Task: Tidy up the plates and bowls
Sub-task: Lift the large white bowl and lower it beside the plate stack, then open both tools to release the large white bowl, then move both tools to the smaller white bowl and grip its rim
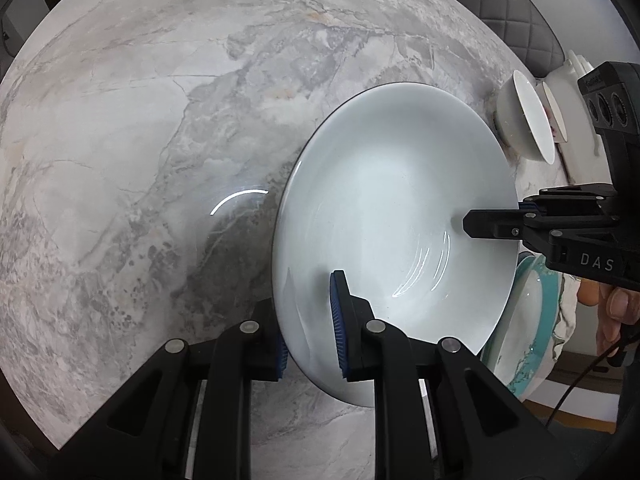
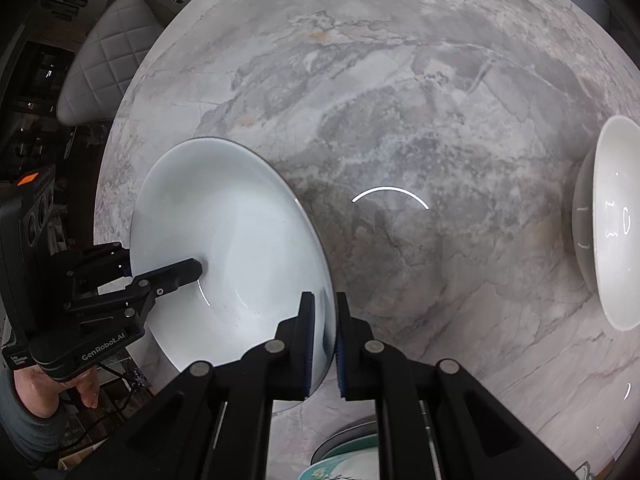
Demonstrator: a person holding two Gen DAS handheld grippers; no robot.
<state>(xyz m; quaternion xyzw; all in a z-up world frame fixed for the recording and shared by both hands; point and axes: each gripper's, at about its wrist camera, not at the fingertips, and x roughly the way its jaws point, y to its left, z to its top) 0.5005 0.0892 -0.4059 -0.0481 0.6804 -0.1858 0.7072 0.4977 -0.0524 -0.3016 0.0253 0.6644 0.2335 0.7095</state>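
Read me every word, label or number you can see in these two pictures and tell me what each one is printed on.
"DAS" is on the black body of the right gripper, seen from the left wrist; the rest is cut off.
"GenRobot.AI" is on the black body of the left gripper, seen from the right wrist.
A small white label at that body's lower edge is too small to read.
The white bowl bears no text.

White letters "DAS" stand on the black body of the right hand-held gripper [image 1: 490, 222], at about four o'clock in the left wrist view. In the right wrist view, "GenRobot.AI" is printed in white on the black body of the left hand-held gripper [image 2: 192, 270], at about eight o'clock; a small label beside it is too tiny to read.
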